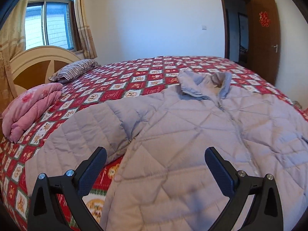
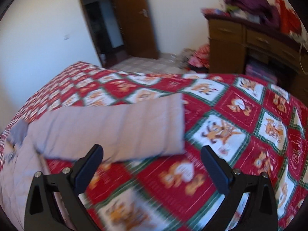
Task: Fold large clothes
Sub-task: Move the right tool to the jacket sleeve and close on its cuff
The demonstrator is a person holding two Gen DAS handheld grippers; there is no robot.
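Two grippers out over the bed, and both stand wide apart with nothing between their pads. No brand or label reads anywhere; the only writing-like thing is a red paper ornament (image 1: 264,19) on the brown door (image 1: 263,38), far beyond the left gripper (image 1: 155,158), and its shape is too small to read.

Left wrist view: the pale lilac quilted jacket (image 1: 192,134) lies front-up on the red patterned bedspread (image 1: 119,80), zipped, its collar (image 1: 207,84) at the far end ahead of the jaws. The body of the jacket fills the gap between the fingers and runs past the right-hand finger. One sleeve (image 1: 80,130) stretches out past the left-hand finger. Jacket's hem is cut off by the lower edge of the view. Beyond the left-hand finger sit a folded pink quilt (image 1: 28,111) and a striped pillow (image 1: 75,70).

Right wrist view, heavily blurred: the right gripper (image 2: 152,154) hangs above the bedspread, and the other sleeve (image 2: 115,127) lies just ahead of its left-hand finger, cuff end pointing toward the gap. Bare bedspread shows between the fingers. Whether either gripper touches cloth I cannot tell. A wooden desk (image 2: 240,44) stands far ahead to the right, the clutter on top smeared beyond naming.
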